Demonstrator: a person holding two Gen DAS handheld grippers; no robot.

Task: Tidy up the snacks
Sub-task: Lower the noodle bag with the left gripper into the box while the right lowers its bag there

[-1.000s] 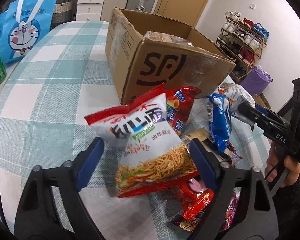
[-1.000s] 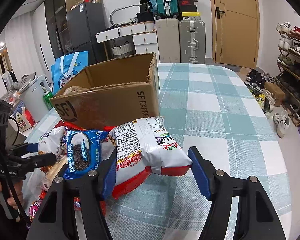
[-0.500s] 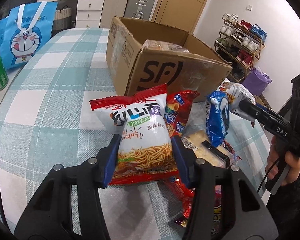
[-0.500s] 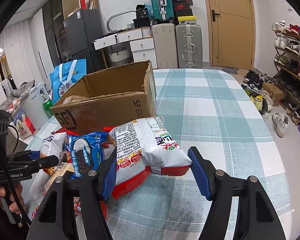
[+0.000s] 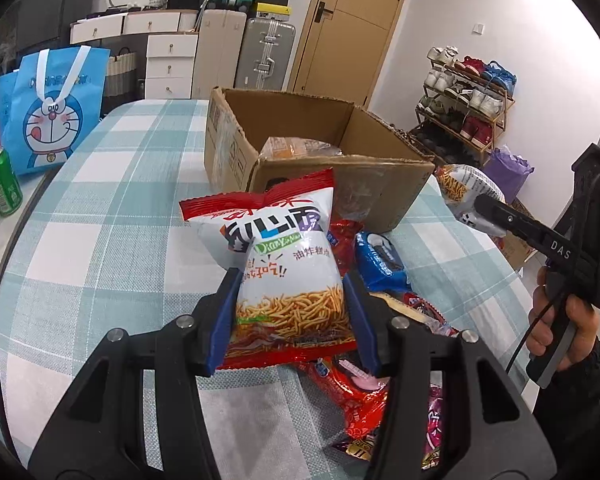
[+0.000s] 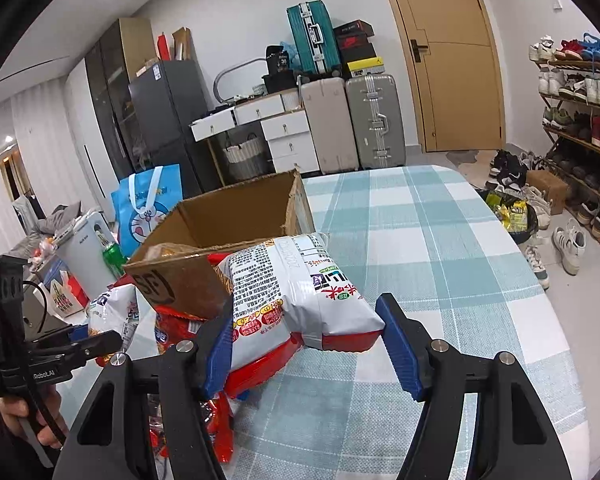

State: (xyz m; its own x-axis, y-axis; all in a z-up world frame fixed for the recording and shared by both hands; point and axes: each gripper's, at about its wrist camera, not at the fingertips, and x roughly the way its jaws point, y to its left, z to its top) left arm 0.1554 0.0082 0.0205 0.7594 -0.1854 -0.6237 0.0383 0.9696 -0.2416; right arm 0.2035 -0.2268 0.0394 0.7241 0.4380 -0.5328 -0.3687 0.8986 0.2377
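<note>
Now the left gripper (image 5: 290,312) has its blue jaws pinching a white-and-red bag of fried noodle snacks (image 5: 288,264), squeezing the lower part of the bag and holding it upright above the checked surface (image 5: 100,248). These jaws have just been closing, with that bag between them. Behind it stands an open cardboard box (image 5: 380,196) with a packet already inside. Beside the bag lies a heap of snacks, among them a blue cookie pack (image 5: 380,260) and red wrappers (image 5: 356,392). The right gripper (image 6: 306,344) holds a second noodle snack bag (image 6: 296,292) between its wider-set jaws, lifted near the box's front corner. A green can (image 5: 2,188) stands at the surface's far left.
</note>
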